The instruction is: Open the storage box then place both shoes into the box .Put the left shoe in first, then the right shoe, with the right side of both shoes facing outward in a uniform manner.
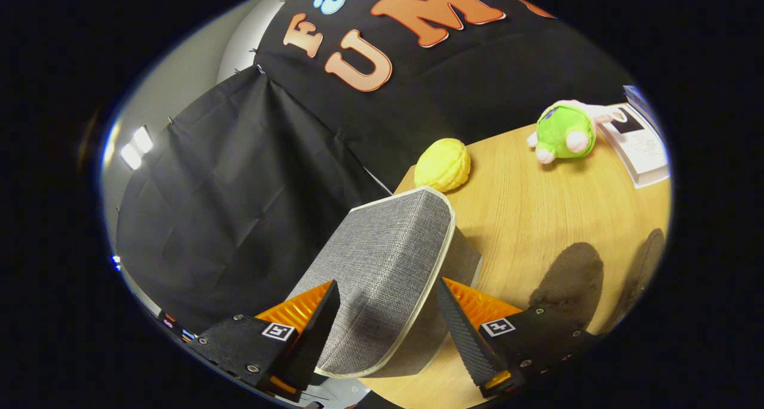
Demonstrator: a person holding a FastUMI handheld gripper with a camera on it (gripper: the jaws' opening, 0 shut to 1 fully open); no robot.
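Observation:
The grey fabric lid (388, 260) of the storage box is tilted up, its pale-trimmed edge sitting between my fingers. My gripper (391, 328) is shut on this lid, with the left finger (319, 325) against its top face and the right finger (462, 331) against its underside. A piece of the grey box wall (467, 260) shows under the lid, on the wooden table (525, 212). The lid hides the inside of the box.
Beyond the box, a yellow ridged soft toy (443, 165) lies near the table's far corner. A green and white plush toy (564, 132) and a white booklet (641, 149) lie further right. Two dark shadows (570, 283) fall on the table right of the box. The table edge runs just left of the box.

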